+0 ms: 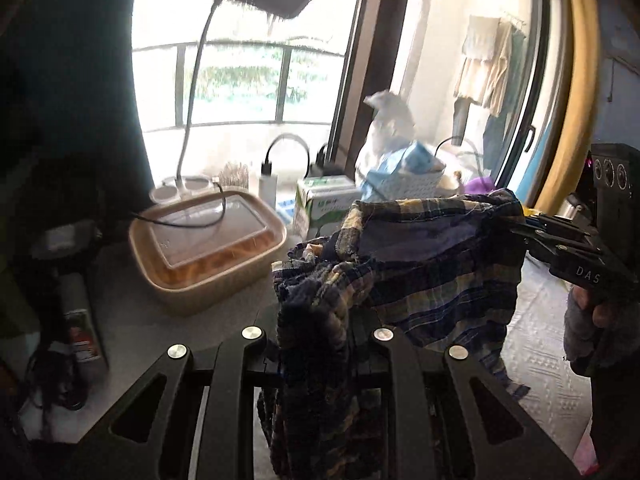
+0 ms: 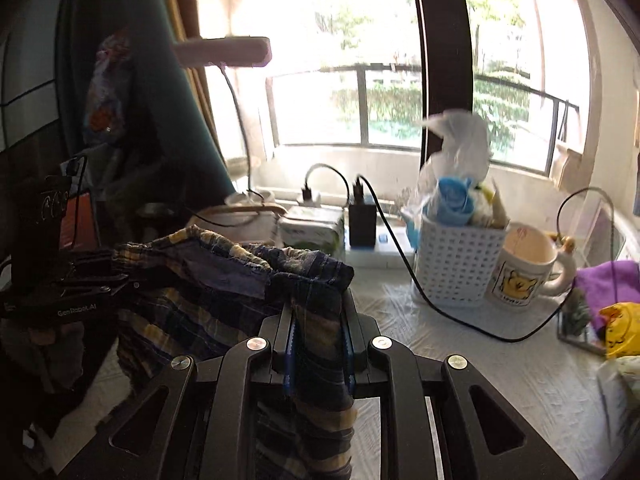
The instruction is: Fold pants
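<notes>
You are holding the navy, yellow and white plaid cotton pants (image 1: 420, 280) up off the white textured table cover, not laid flat. The waist edge runs across between your two holds, sagging slightly and turned over so the plain bluish inner lining shows along the top. From the right wrist view the same plaid pants (image 2: 208, 292) bunch into folds near the middle, and the rest of the cloth hangs down loose and crumpled below the waist, with frayed threads visible at one edge.
</notes>
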`<action>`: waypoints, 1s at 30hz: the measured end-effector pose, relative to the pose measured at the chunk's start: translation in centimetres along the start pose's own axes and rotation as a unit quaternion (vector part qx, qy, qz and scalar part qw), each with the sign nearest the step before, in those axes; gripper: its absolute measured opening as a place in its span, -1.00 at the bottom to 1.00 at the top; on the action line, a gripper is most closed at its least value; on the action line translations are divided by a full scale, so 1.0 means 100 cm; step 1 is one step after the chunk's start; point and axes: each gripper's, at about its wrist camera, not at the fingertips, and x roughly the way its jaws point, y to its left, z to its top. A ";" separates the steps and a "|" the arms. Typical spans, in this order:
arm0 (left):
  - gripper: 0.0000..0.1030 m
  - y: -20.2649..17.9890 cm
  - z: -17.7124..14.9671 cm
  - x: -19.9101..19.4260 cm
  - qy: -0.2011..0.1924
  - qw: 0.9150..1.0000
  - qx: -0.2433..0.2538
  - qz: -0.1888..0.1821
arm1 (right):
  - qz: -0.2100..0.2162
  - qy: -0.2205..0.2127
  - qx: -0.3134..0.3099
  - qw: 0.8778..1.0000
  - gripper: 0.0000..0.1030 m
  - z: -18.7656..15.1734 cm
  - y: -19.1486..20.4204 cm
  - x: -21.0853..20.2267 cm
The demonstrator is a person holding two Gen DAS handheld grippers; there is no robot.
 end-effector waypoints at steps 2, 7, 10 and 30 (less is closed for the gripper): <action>-0.63 -0.006 -0.002 -0.015 -0.013 1.000 0.007 0.003 | -0.003 -0.013 -0.007 1.000 -0.64 0.001 0.006 -0.018; -0.63 -0.018 0.000 -0.052 -0.047 0.999 0.010 0.004 | -0.012 -0.050 -0.027 0.998 -0.64 0.006 0.028 -0.059; -0.63 -0.022 0.002 -0.072 -0.065 0.998 0.011 0.007 | -0.014 -0.072 -0.039 0.997 -0.68 0.012 0.043 -0.082; -0.63 -0.036 -0.002 -0.257 -0.201 0.976 0.037 0.079 | 0.019 -0.204 -0.113 0.972 -0.68 0.037 0.160 -0.207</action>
